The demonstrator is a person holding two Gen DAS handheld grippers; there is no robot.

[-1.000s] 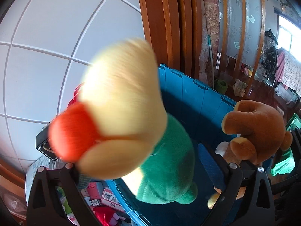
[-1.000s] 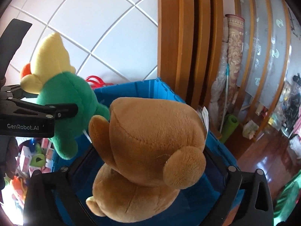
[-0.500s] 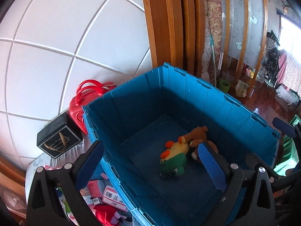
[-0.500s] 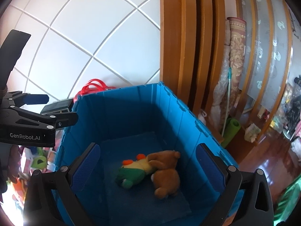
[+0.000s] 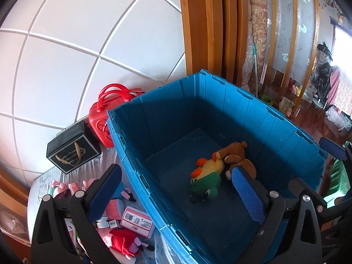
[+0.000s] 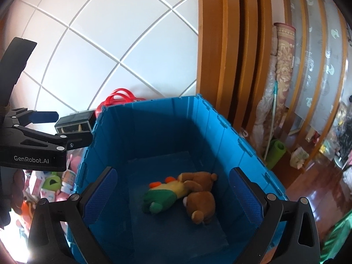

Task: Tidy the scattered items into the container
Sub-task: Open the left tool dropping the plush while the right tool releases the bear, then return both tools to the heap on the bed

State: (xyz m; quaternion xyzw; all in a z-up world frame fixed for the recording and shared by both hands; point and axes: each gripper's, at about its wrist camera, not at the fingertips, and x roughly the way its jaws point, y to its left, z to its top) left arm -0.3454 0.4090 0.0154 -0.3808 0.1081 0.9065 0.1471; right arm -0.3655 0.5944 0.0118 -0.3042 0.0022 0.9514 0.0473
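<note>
**A:** Looking down into the blue bin (image 5: 220, 110) from both wrist cams. The green and yellow plush (image 5: 205, 179) and the brown teddy bear (image 5: 238, 157) are both lying on the bin floor, touching each other, toward the right wall in the left view.

**B:** What are the claws doing?

**A:** Left gripper (image 5: 176, 189) has its blue pads spread wide with nothing between them. It sits over the bin's near-left rim, so one finger hangs outside the bin and the other inside. Right gripper (image 6: 173, 194) is also spread wide and empty, hovering above the bin with the two toys showing in the gap between its fingers.

**B:** Anything still out of the bin?

**A:** Yep. On the surface left of the bin there's a pile: a red plush (image 5: 124, 242), a pink barcode box (image 5: 137, 221), and some pink plush bits (image 5: 66, 187). Behind that sit a black gift box (image 5: 72, 151) and a red case (image 5: 105, 114) against the white tiled wall (image 5: 77, 44); the case is right beside the bin's far-left corner.
</note>
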